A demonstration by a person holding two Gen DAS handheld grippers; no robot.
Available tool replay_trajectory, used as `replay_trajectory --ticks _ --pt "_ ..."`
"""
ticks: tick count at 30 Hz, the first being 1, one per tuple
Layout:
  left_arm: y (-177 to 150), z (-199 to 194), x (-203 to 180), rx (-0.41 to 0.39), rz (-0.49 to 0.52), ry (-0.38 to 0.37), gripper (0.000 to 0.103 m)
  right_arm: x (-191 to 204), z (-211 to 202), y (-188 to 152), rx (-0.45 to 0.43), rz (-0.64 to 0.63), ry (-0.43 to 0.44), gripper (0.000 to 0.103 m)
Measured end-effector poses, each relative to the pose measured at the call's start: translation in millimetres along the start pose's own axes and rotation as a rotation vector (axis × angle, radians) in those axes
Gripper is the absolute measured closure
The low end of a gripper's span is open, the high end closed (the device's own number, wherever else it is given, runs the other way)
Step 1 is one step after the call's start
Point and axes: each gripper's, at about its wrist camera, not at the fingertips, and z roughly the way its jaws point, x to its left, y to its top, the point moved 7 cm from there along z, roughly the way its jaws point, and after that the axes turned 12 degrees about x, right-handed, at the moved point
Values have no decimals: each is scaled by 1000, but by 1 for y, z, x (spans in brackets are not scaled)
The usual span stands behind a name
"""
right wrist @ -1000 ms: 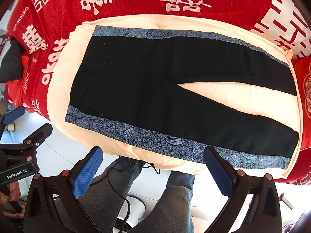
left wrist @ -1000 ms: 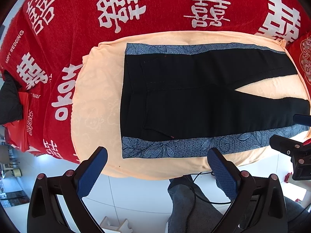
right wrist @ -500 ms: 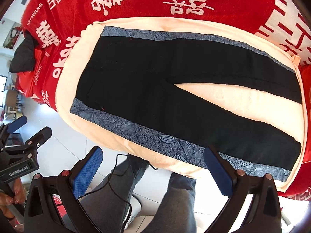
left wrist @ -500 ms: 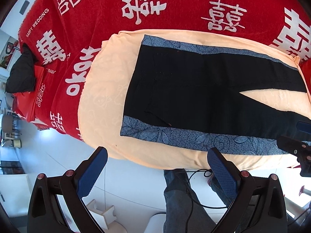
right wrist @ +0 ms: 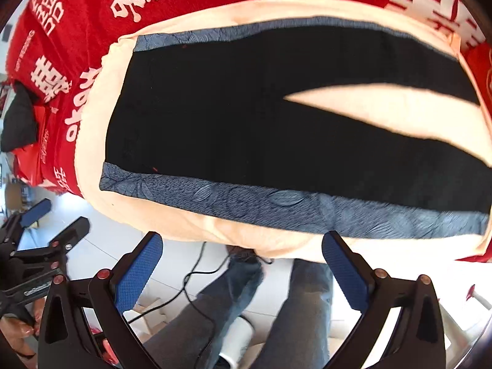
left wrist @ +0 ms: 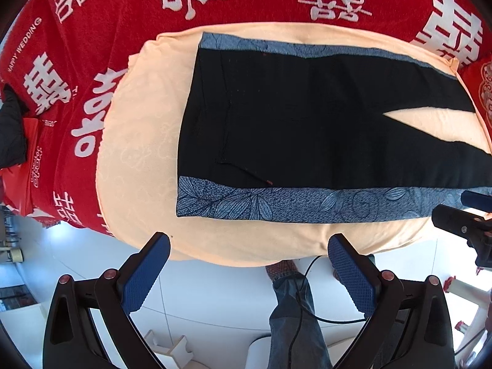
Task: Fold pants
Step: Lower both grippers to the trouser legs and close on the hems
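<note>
Nearest, the left gripper (left wrist: pixel 249 267) and right gripper (right wrist: pixel 241 266) hang spread wide, holding nothing, poised for the near edge. Beyond, the pants (left wrist: pixel 307 129) lie flat (legs rightward) on a peach cushion (left wrist: pixel 138 141), ready for folding.

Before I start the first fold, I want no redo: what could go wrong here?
The pants lie close to the near edge of the peach cushion, so a tug toward you might slide them off. Both the left gripper and right gripper are open and off the fabric, so either could pinch cushion cloth too.
</note>
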Motion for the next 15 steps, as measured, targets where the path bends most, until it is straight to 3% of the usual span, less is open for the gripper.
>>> replay_trajectory --ticks 5,10,15 --pt "4 30 11 22 -9 -26 0 8 24 -1 5 20 47 0" --pt "9 56 24 18 -63 -100 0 14 47 7 6 42 157 0" --pt "9 74 43 -18 -165 -301 0 32 64 12 -10 32 422 0"
